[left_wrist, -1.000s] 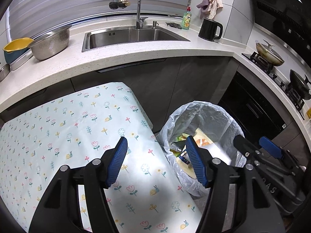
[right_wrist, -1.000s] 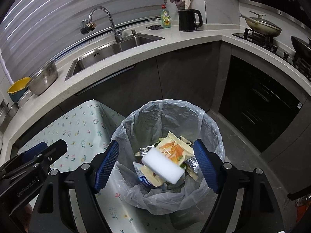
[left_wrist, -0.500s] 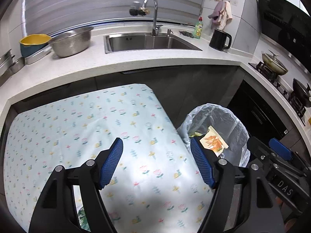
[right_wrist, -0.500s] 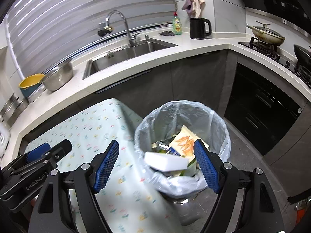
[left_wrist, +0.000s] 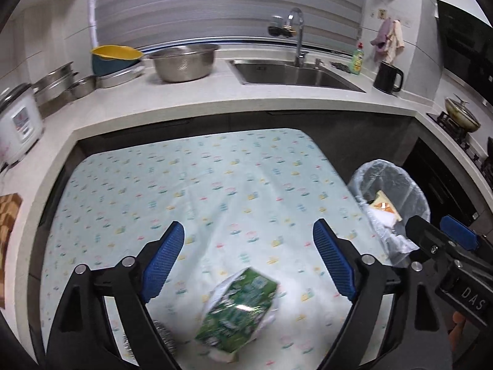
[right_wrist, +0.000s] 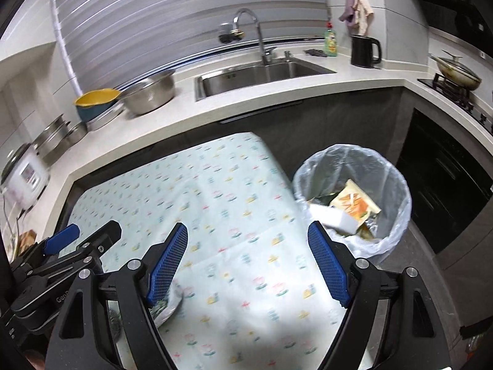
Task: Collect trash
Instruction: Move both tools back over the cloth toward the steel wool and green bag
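A green and white wrapper lies on the flowered tablecloth near the front edge, with a silver scrubber ball to its left. My left gripper is open and empty above the wrapper. My right gripper is open and empty over the cloth; the wrapper's edge shows by its left finger. The lined trash bin stands right of the table and holds a white sponge and orange packaging. The bin also shows in the left wrist view.
A white countertop runs behind the table with a sink, steel colander, yellow bowl, rice cooker and black kettle. A stove with a pan is at the right.
Both grippers have swung left, from over the bin to over the table. The wrapper and scrubber have come into view. The white sponge that was in mid-air now lies in the bin.
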`<state>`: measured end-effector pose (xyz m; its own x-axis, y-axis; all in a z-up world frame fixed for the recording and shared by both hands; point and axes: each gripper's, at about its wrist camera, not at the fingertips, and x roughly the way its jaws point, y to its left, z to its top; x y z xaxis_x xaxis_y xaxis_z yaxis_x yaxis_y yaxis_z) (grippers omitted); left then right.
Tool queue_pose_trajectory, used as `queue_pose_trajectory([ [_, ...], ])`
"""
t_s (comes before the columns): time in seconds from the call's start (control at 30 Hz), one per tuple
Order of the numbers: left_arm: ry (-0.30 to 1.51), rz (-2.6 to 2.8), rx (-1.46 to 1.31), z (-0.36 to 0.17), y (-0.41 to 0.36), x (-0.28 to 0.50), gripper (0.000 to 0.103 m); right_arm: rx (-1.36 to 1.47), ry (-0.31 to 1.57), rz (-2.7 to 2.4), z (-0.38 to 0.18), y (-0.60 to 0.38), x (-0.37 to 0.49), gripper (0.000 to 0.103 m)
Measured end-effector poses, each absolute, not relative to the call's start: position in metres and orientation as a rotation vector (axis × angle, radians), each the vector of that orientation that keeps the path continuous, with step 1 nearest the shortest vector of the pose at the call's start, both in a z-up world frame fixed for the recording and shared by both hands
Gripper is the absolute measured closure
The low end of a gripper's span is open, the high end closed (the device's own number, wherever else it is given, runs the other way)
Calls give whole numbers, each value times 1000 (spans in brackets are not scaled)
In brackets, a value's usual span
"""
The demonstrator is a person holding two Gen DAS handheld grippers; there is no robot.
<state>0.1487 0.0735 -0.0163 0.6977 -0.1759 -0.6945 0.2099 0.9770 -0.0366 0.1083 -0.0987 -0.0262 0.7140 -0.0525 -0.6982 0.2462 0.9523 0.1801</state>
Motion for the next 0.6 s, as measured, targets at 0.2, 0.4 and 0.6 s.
queue_pose_trajectory([
  [0.2, 792, -161, 28, -27, 122, 133, 18, 254, 800, -104, -41, -55, 104, 26],
  [0.4, 831, -95, 5, -46, 165, 116, 15, 235, 853, -59, -62, -20, 99, 26],
  [0.6, 883, -49, -16, -72, 196, 99, 15, 225, 908, -28, -89, 6, 95, 26],
])
